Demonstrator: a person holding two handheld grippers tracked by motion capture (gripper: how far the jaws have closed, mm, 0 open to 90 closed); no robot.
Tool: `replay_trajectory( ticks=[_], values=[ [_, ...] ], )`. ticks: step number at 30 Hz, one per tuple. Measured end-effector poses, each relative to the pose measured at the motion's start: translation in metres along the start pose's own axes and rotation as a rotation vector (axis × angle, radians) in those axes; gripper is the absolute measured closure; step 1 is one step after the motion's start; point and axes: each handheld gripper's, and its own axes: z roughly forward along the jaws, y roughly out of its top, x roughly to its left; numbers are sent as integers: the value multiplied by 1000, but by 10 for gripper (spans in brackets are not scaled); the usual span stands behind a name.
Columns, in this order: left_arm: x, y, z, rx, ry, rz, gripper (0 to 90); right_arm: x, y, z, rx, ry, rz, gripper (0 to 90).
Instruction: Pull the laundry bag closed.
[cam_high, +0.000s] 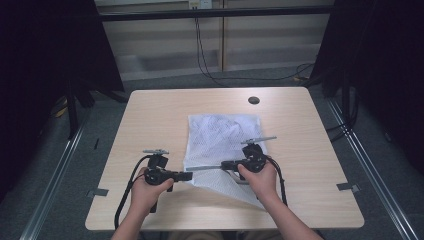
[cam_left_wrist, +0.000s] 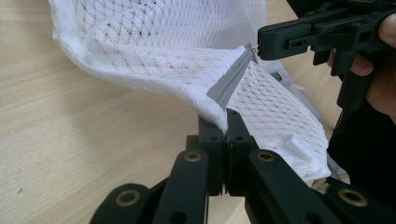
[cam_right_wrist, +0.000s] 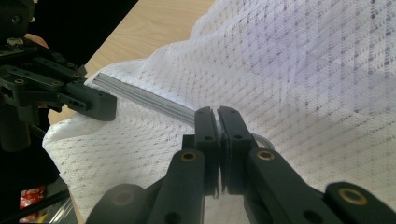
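Left gripper (cam_high: 187, 176): jaws clamped on near-left corner of white mesh laundry bag (cam_high: 225, 135), mid-table (cam_high: 150, 107). Grey zipper (cam_high: 206, 168): stretched taut between grippers. Right gripper (cam_high: 226, 164): jaws pinched together at zipper pull. Zipping apparently just begun; bag's contents indiscernible.

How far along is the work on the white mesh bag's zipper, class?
Done: both grippers are clamped on the mesh bag. The left gripper pinches the fabric at one end of the grey zipper; the right gripper grips at the zipper's pull. In hand: holding the zipper taut. Left: sliding the pull along, by my estimate.
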Motion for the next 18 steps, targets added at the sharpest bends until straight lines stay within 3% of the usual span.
replay_trajectory(
  ticks=[18],
  values=[
    [0, -1, -1, 0, 7, -3, 886, -8, -3, -6, -5, -16, 8, 875]
  ],
)
